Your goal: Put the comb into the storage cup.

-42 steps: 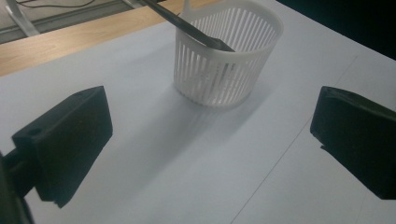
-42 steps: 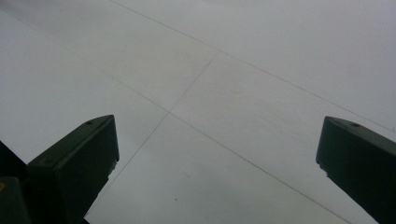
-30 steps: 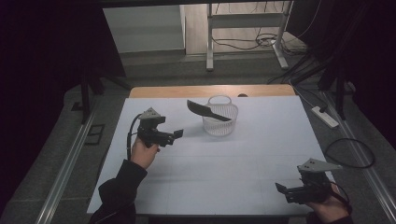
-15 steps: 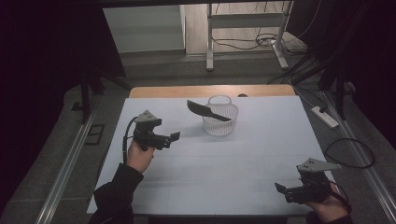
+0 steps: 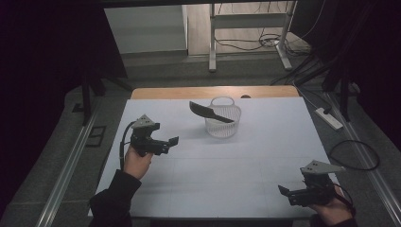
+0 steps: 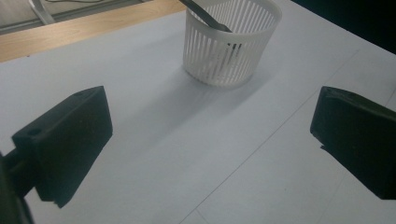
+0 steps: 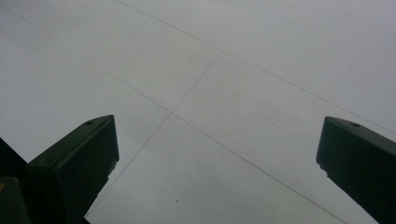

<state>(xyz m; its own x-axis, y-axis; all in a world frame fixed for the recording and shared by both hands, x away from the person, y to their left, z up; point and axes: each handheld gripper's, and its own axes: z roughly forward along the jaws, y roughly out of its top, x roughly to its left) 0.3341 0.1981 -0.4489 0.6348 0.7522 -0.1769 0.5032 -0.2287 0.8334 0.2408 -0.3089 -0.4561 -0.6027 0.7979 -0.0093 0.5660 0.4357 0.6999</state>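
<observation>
A white slotted basket (image 5: 222, 124) stands at the far middle of the white table (image 5: 227, 165). A dark utensil (image 5: 202, 109) leans in it, its broad end sticking out over the left rim. My left gripper (image 5: 173, 141) hovers left of the basket, pointing right toward it, open and empty. In the left gripper view the basket (image 6: 231, 44) and utensil (image 6: 205, 16) sit ahead of the wide-apart jaws of my left gripper (image 6: 210, 149). My right gripper (image 5: 283, 191) is at the near right corner, open, pointing left. In the right gripper view my right gripper (image 7: 217, 163) has bare table between its jaws.
A wooden strip (image 5: 165, 92) runs along the table's far edge. On the floor to the right lie a power strip (image 5: 329, 118) and a looped cable (image 5: 354, 153). A metal frame (image 5: 246, 28) stands beyond the table.
My left gripper has drawn back to the left and slightly nearer the person, away from the basket. The right gripper has stayed put.
</observation>
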